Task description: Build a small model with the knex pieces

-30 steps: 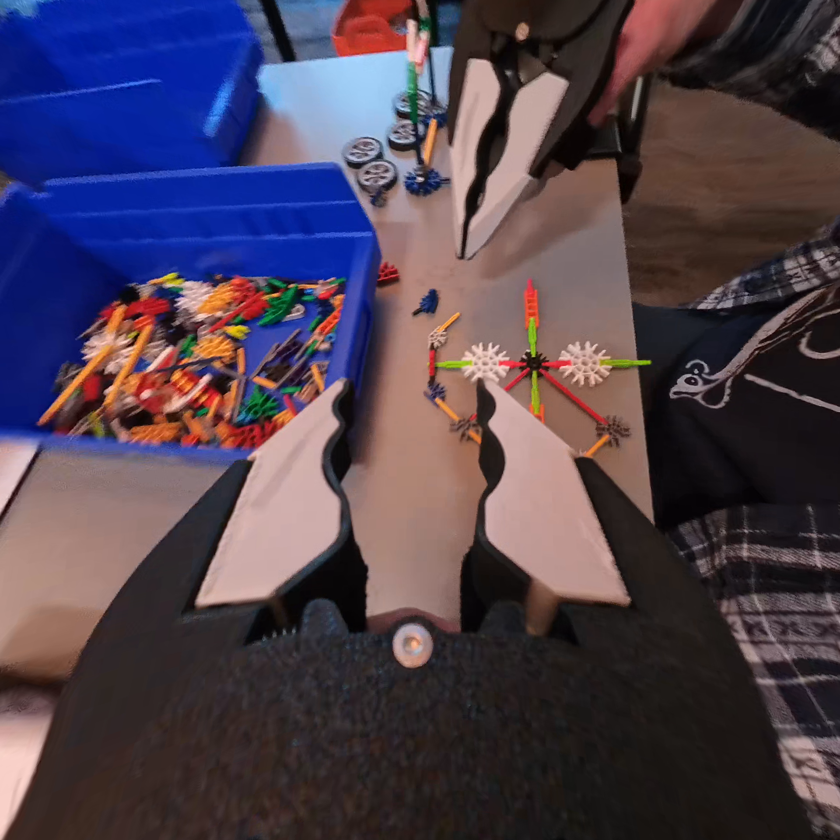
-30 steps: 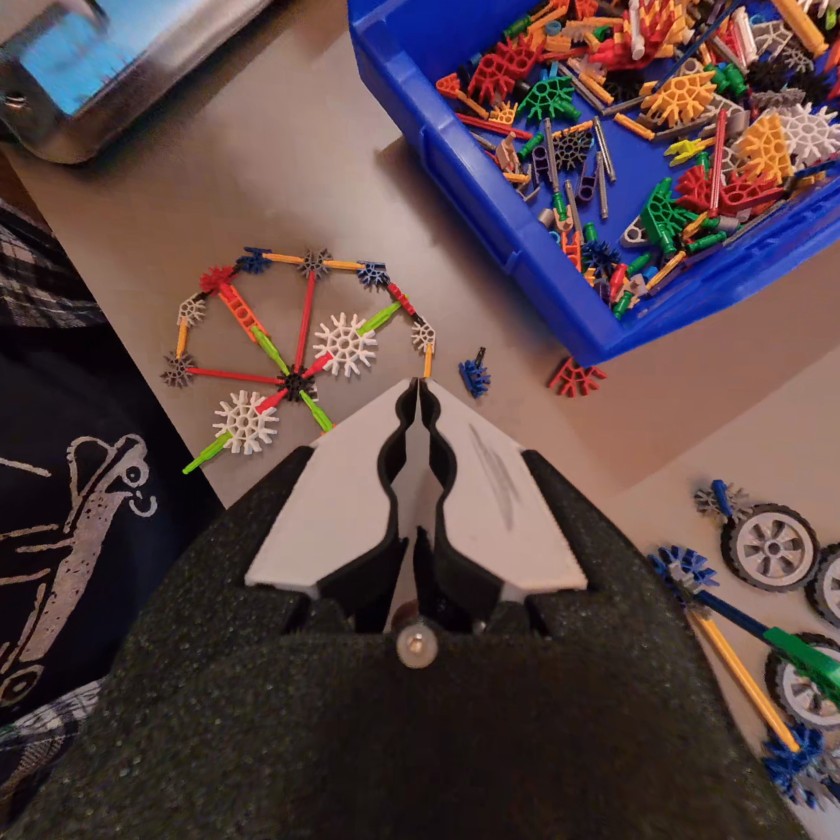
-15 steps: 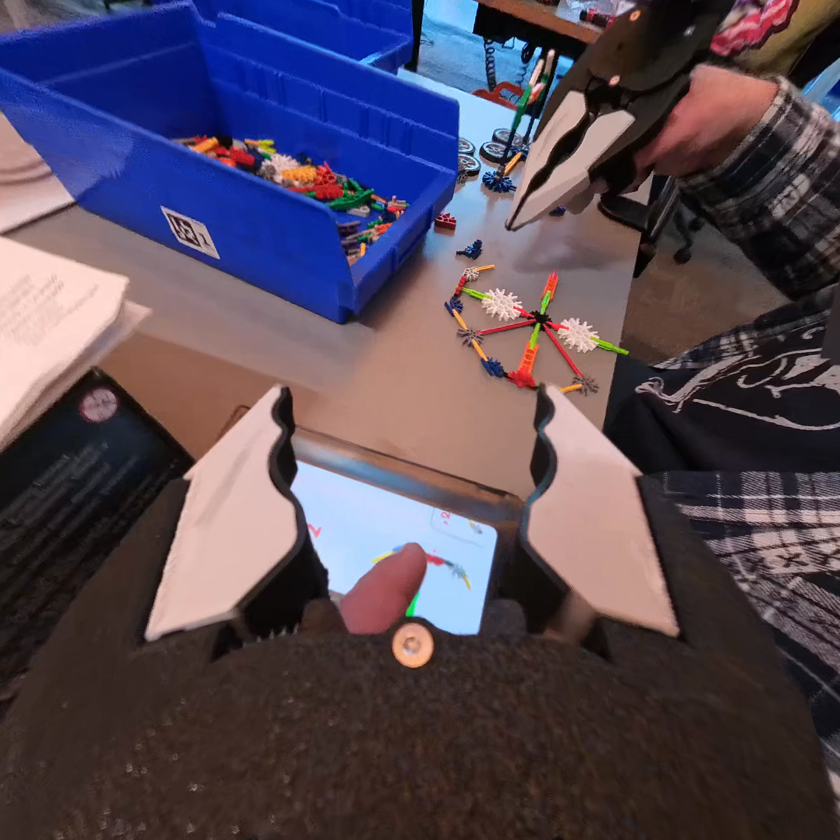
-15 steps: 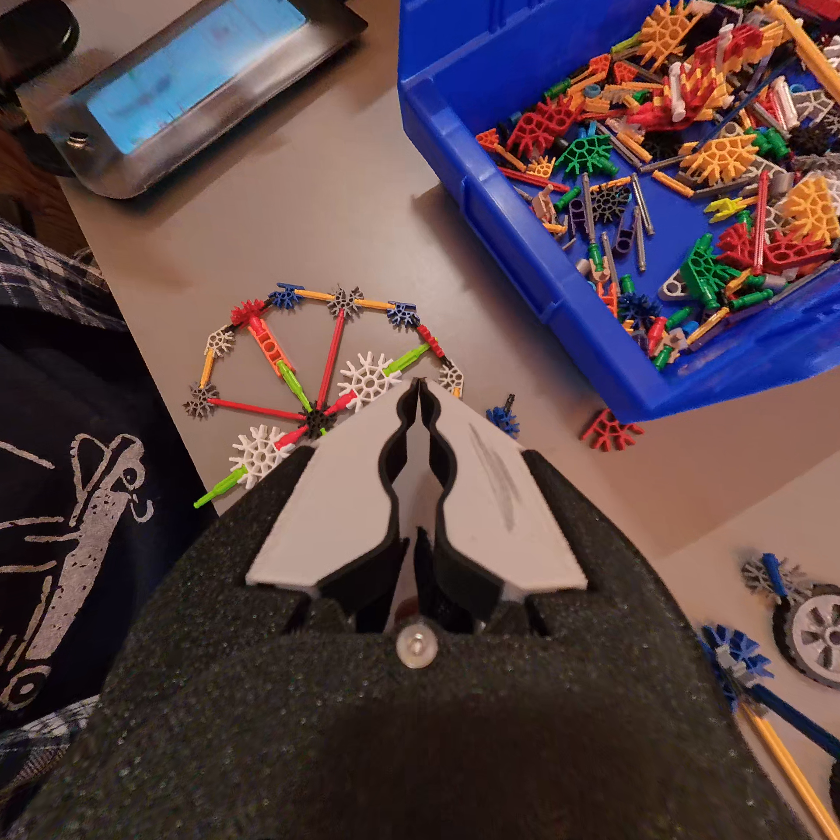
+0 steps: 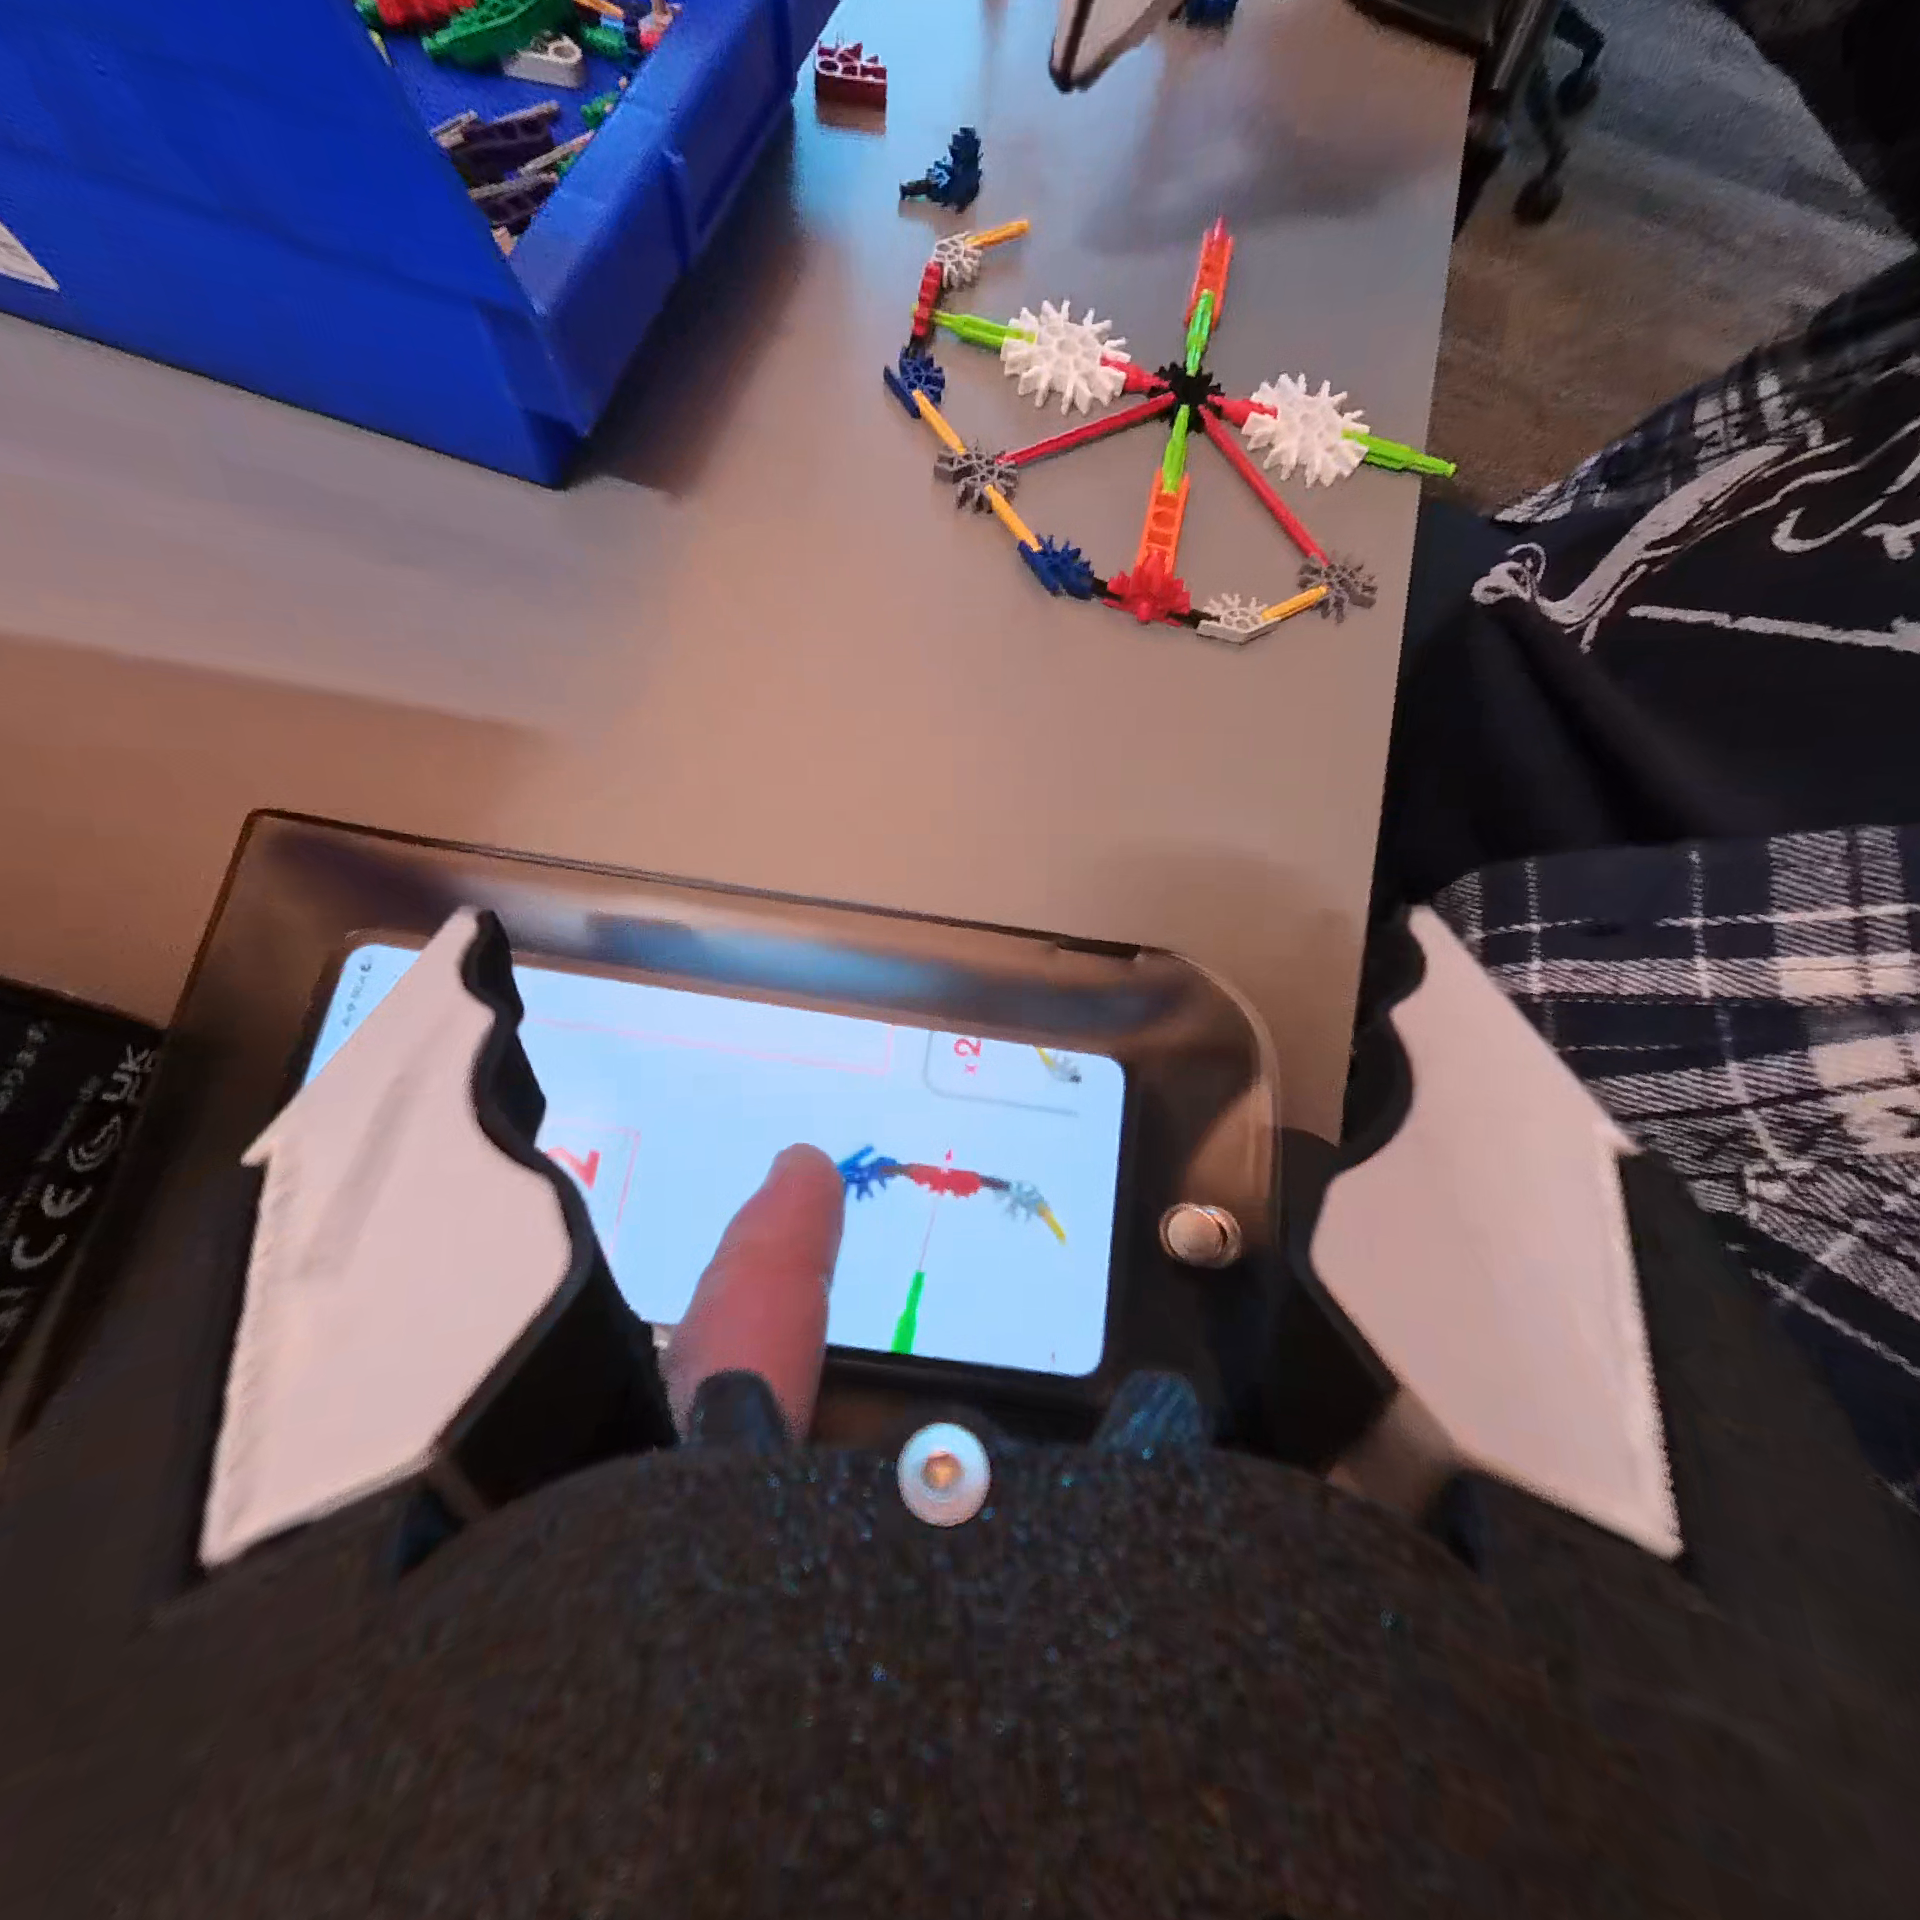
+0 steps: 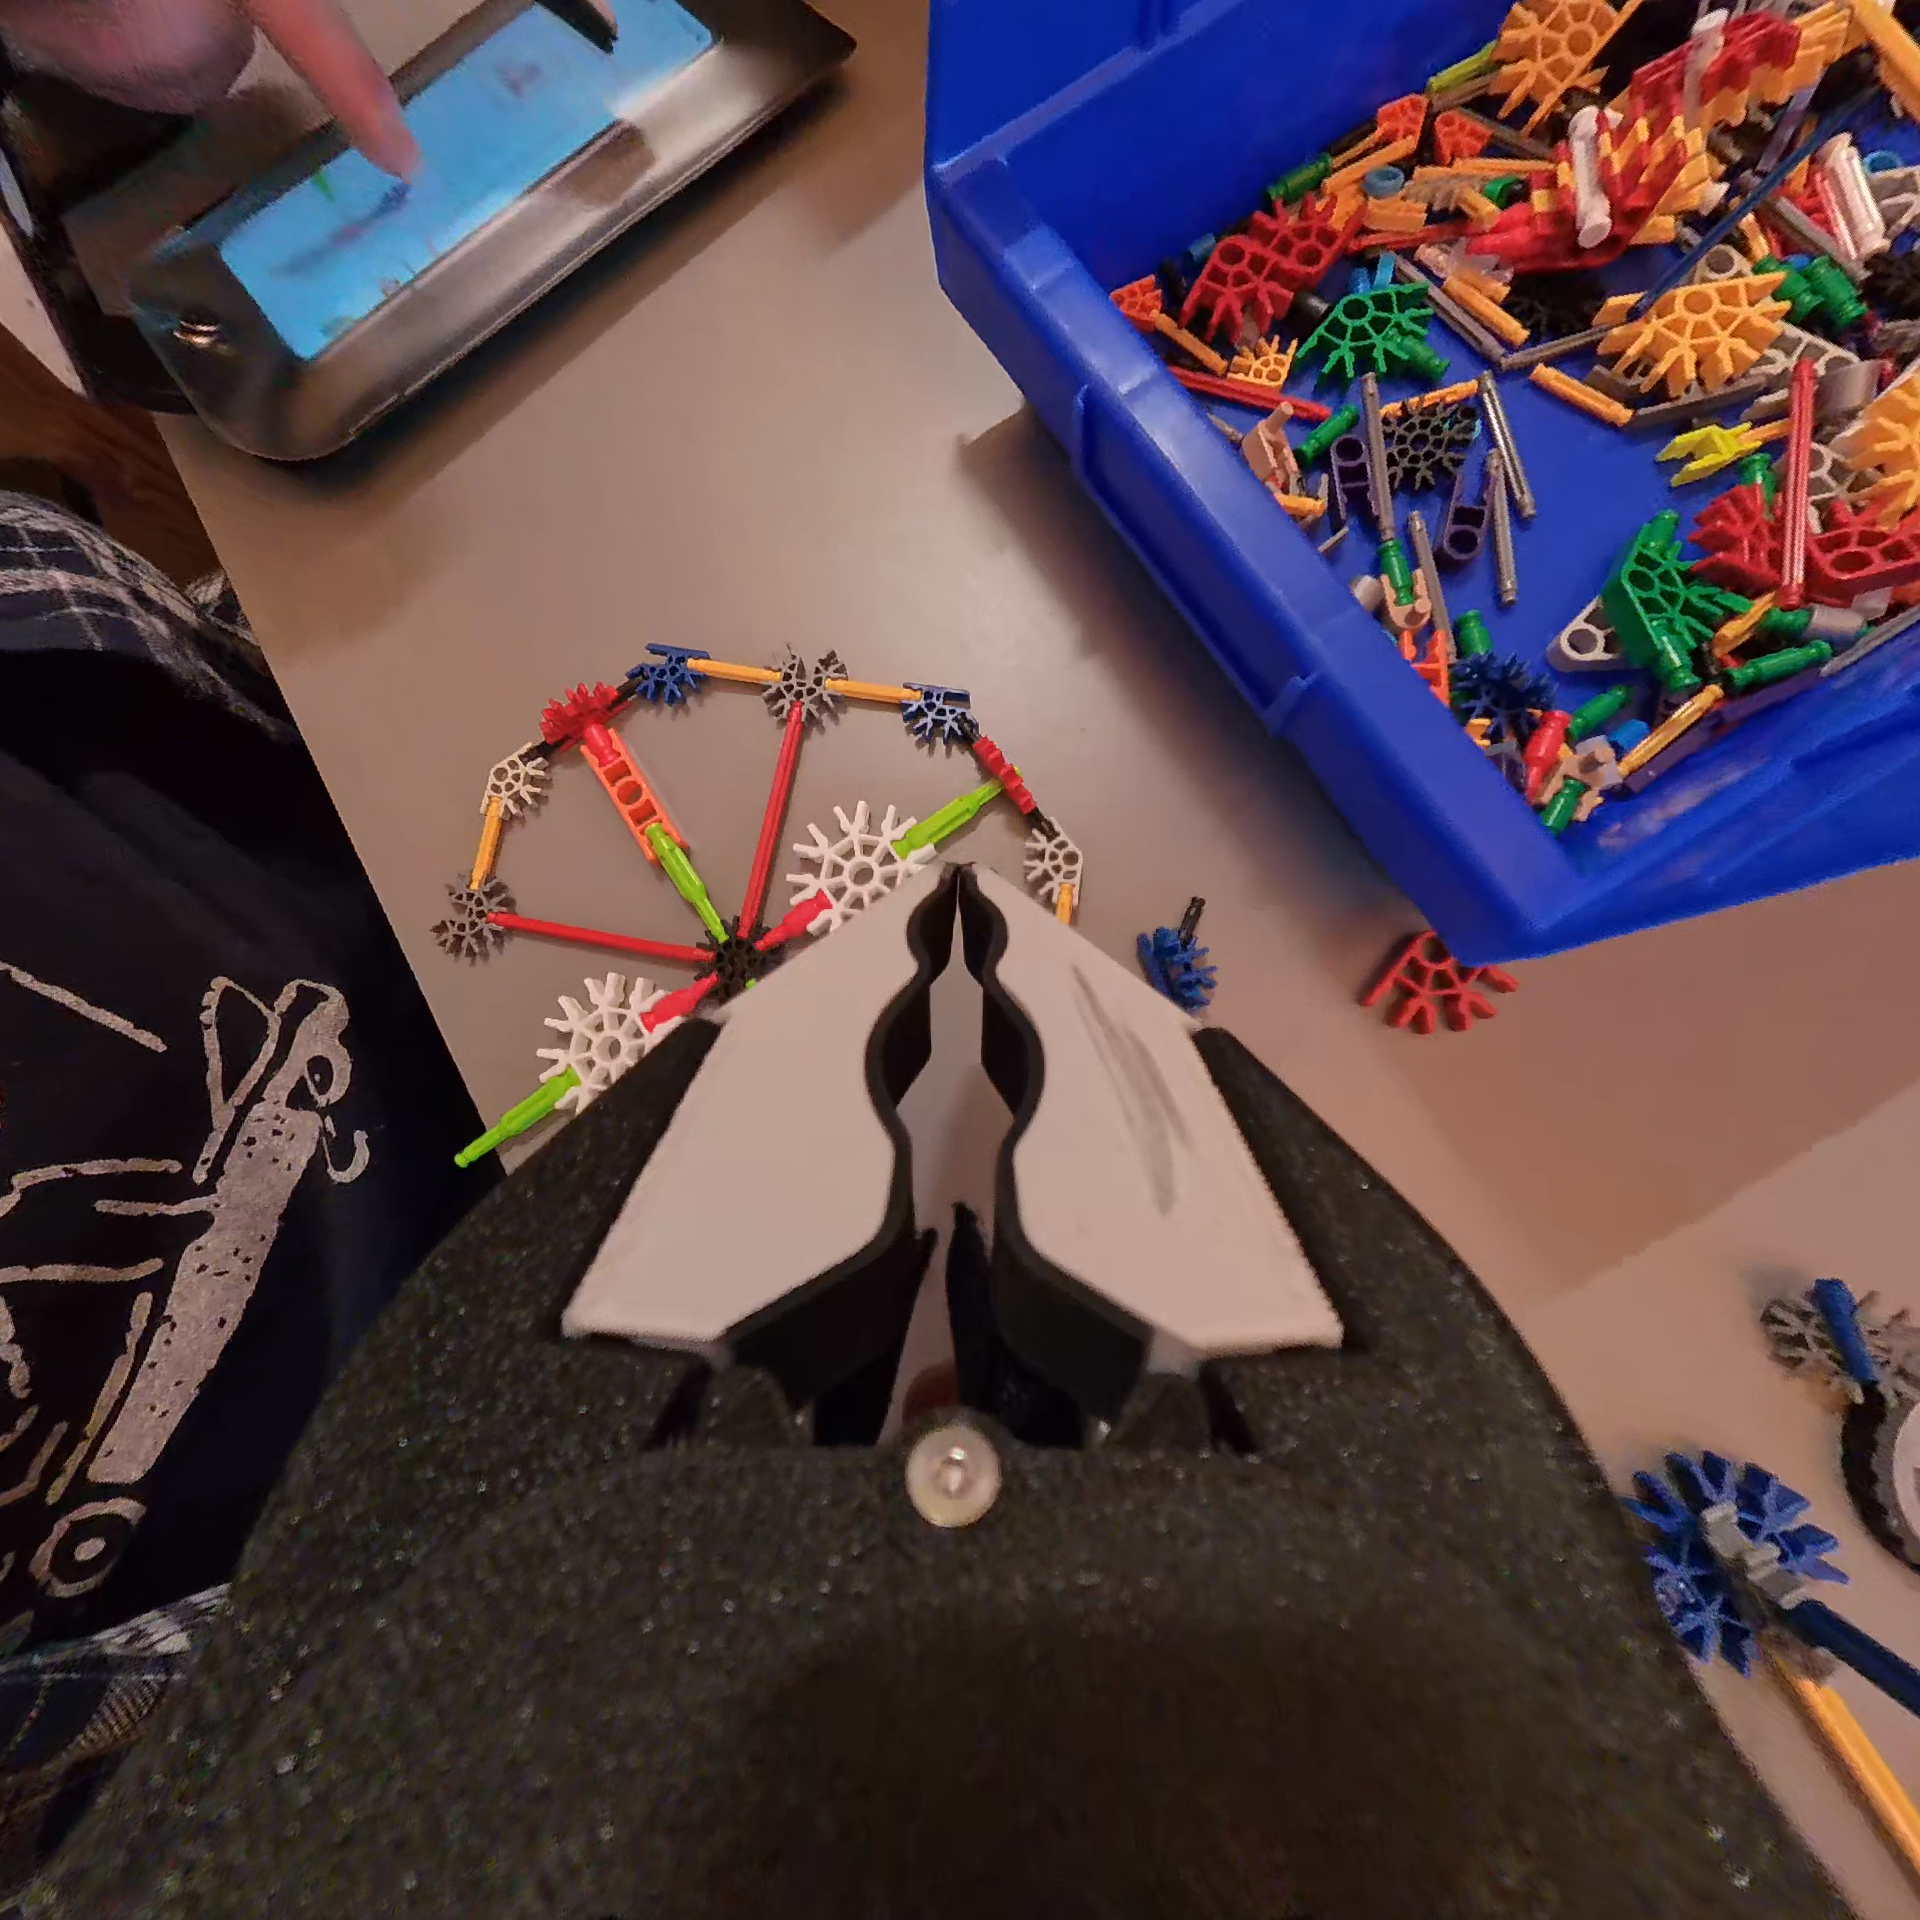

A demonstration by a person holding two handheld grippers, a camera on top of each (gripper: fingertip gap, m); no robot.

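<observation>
- Left wrist view: the left gripper (image 5: 940,1039) was spread wide over a phone (image 5: 727,1153) at lower centre; a finger (image 5: 769,1268) touched its screen.
- Right gripper (image 6: 956,883) was closed and empty, tips above the wheel (image 6: 769,831) on the surface (image 6: 727,520), mid-frame.

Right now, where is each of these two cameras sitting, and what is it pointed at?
Left wrist view: rides the open left gripper, looking down at a lit phone that a fingertip touches; plaid sleeve at right.
Right wrist view: rides the shut right gripper, looking down over the half-built rod wheel and blue bin; dark shirt at left.
Shared: wheel, bin, phone, finger, grey table.
</observation>
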